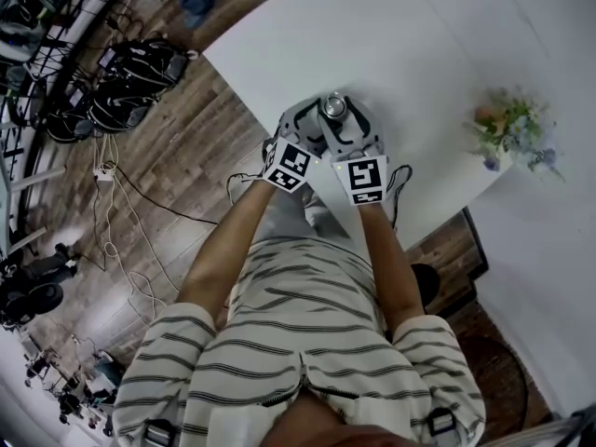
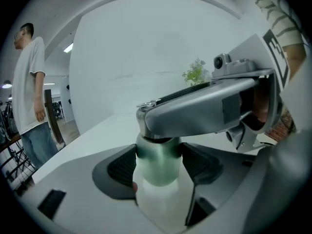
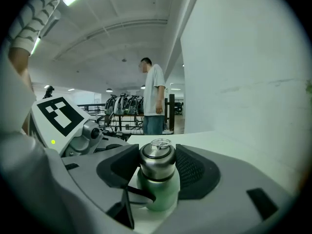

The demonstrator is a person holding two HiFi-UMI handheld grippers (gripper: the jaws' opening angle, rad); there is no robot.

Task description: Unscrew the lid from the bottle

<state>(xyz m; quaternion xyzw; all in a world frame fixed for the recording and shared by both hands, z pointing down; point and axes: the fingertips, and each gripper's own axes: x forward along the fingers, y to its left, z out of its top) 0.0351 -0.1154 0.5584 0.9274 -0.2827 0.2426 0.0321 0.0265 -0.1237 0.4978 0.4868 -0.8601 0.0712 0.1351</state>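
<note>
Right gripper view is showing the round brushed-steel lid (image 3: 157, 161) sitting low centre of frame with the right gripper (image 3: 157, 168) pads pressing its sides, axis vertical, while the left gripper (image 2: 158, 164) is clamping the green metal bottle (image 2: 157, 172) below it, standing on the white table (image 1: 419, 54).

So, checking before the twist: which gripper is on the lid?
The right gripper, closed around the steel lid; the left gripper clamps the green bottle body below.
</note>
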